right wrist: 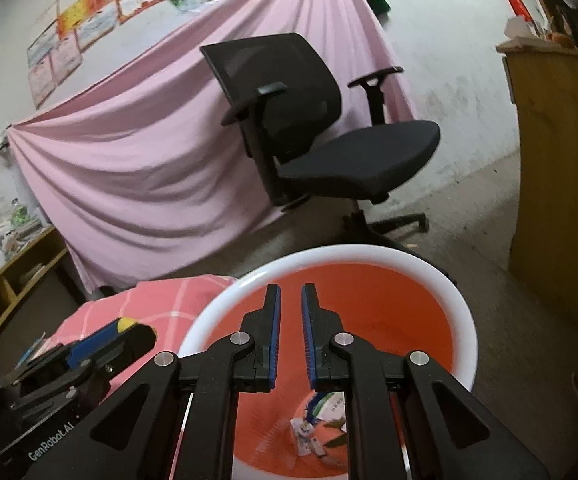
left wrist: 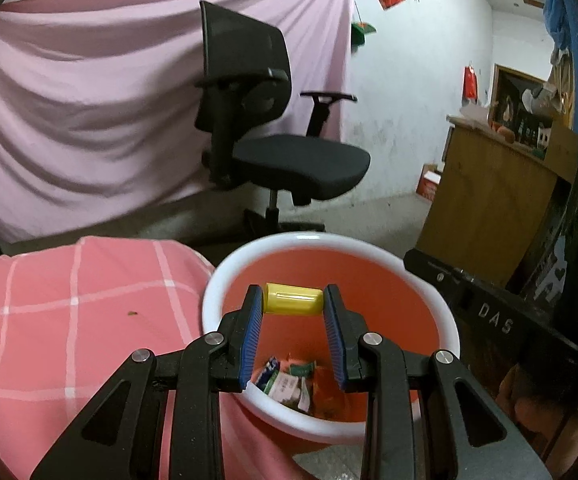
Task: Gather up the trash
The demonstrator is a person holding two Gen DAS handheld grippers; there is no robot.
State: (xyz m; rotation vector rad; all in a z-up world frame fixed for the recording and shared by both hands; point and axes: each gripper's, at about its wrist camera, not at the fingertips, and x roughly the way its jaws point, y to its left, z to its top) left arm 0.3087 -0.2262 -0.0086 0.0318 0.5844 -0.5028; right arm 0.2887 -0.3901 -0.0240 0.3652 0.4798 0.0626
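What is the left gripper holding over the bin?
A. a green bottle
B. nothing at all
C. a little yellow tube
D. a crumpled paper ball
C: the left gripper has a little yellow tube pinched sideways between its blue pads, right above the open orange bin with wrappers at the bottom.

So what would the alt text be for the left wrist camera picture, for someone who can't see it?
The left gripper holds a small yellow tube between its blue pads, over an orange bin with a white rim and wrappers at the bottom. A pink checked cloth lies left of the bin, with a black office chair and pink sheet behind.
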